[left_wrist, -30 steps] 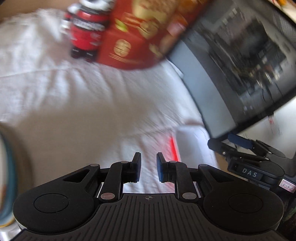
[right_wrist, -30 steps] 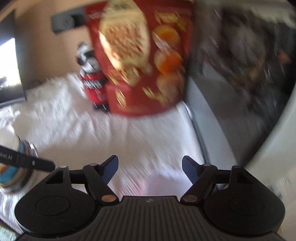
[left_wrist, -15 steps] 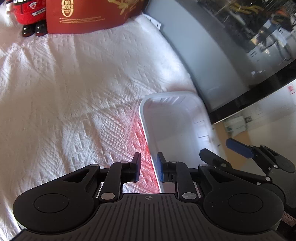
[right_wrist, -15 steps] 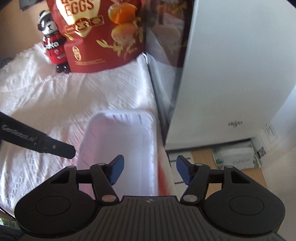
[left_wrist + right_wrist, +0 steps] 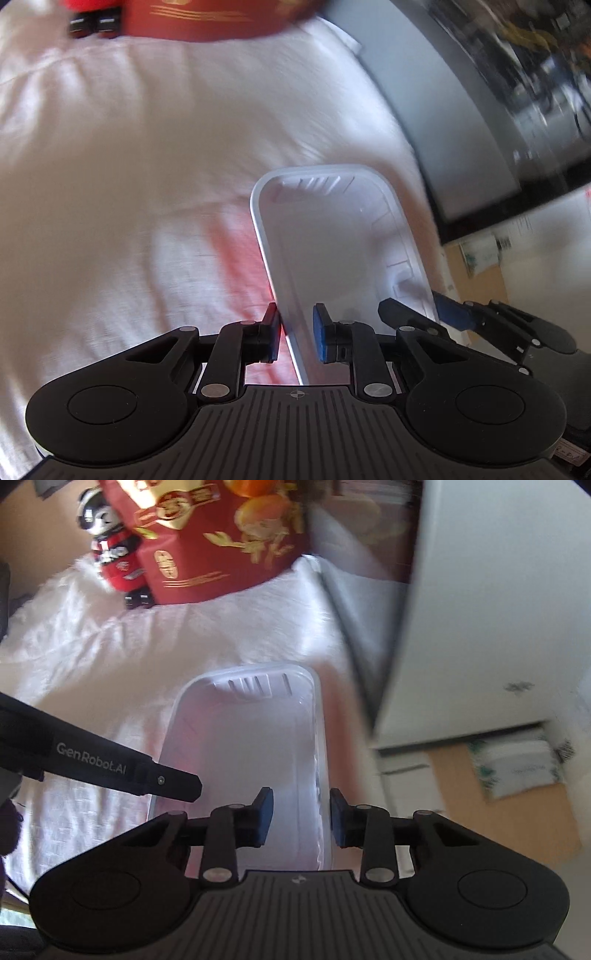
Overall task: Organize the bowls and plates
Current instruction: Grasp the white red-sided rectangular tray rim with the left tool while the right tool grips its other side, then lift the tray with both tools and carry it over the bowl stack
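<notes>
Early stage: both grippers straddle an empty white bin's (image 5: 332, 236) long walls at six o'clock. Left gripper (image 5: 295, 338) narrow, unclamped; right gripper (image 5: 300, 818) closing (no dishes visible).

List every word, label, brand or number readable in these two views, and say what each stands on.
"GenRobot.AI": white lettering on the side of the left gripper, seen from the right wrist camera.
Gold print and round emblems on the red gift bag: too blurred to read.
White lettering on the red-jacketed toy figure: blurred, unreadable.
Printed paper beyond the table edge: too small and blurred.
White plastic bin: no text visible.
</notes>
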Available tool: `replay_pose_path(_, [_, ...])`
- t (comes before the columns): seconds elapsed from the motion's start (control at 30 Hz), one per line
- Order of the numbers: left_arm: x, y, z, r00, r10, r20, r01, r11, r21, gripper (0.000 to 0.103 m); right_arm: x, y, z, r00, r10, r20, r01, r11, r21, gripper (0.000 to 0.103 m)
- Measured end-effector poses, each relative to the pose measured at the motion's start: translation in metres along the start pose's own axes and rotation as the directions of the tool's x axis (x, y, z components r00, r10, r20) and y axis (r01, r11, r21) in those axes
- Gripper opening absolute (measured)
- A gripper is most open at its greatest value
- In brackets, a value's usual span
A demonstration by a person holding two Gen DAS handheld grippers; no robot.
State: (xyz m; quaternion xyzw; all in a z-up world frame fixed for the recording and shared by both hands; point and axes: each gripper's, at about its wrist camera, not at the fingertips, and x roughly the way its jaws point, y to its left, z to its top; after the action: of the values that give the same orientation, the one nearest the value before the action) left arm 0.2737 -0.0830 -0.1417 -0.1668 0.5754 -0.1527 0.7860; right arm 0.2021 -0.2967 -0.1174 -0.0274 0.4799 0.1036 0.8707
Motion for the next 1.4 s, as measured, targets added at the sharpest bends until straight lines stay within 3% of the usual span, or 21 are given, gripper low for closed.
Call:
replay_pose_path(0.17, [-0.03,0.046,-0.013,0.996,0.07,0.053,-0.065,0.994,-0.089,0.02,0.007,0.044,0.013,0.997,0.078,0.0,-0.077,0.994,-0.08,0.032])
replay_pose_path(0.37, [-0.057,0.09,-0.027,0.975,0.191,0.111,-0.172,0.971,-0.166,0.02,0.022,0.111,0.026,0.985,0.169,-0.044,-0.174,0.966,-0.189,0.032])
replay_pose_path(0.57, [-0.061,0.113,-0.03,0.979,0.178,0.1,-0.154,0.966,-0.209,0.02,0.03,0.15,0.018,0.97,0.209,-0.121,-0.235,0.934,-0.269,0.032])
replay_pose_path(0.73, [-0.051,0.109,-0.027,0.98,0.176,0.087,-0.16,0.972,-0.17,0.02,0.037,0.149,0.017,0.963,0.212,-0.168,-0.248,0.94,-0.236,0.032])
replay_pose_path(1.0, [-0.044,0.106,-0.028,0.979,0.173,0.104,-0.15,0.968,-0.2,0.02,0.052,0.13,0.032,0.952,0.248,-0.18,-0.273,0.953,-0.134,0.032])
replay_pose_path(1.2, [-0.047,0.095,-0.026,0.973,0.207,0.102,-0.181,0.96,-0.215,0.02,0.058,0.126,0.034,0.942,0.275,-0.19,-0.308,0.936,-0.171,0.031])
replay_pose_path(1.4, [-0.091,0.066,-0.029,0.955,0.218,0.202,-0.197,0.973,-0.121,0.02,0.037,0.12,0.043,0.945,0.288,-0.158,-0.312,0.936,-0.163,0.029])
